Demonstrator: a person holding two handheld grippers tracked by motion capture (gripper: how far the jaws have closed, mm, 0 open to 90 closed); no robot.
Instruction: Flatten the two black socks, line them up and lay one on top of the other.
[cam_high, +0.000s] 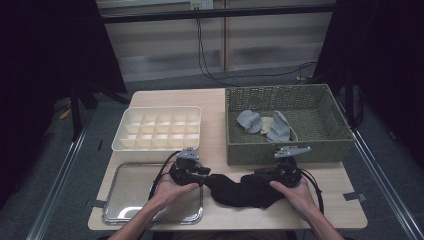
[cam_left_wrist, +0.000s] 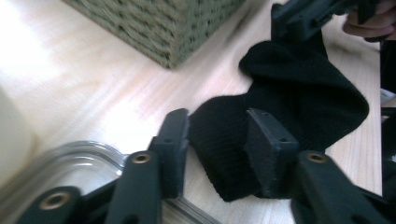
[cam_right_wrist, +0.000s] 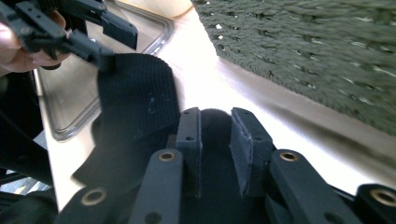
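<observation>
My left gripper (cam_high: 200, 172) and right gripper (cam_high: 260, 175) stood at either end of the black sock (cam_high: 240, 190), which lay on the table (cam_high: 215, 125) before the woven basket (cam_high: 250, 150). Both had their jaws parted, the cloth loose between them.

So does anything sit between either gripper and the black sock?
No. The sock lies on the table between the left gripper and right gripper, each with an end of it between its jaws.
</observation>
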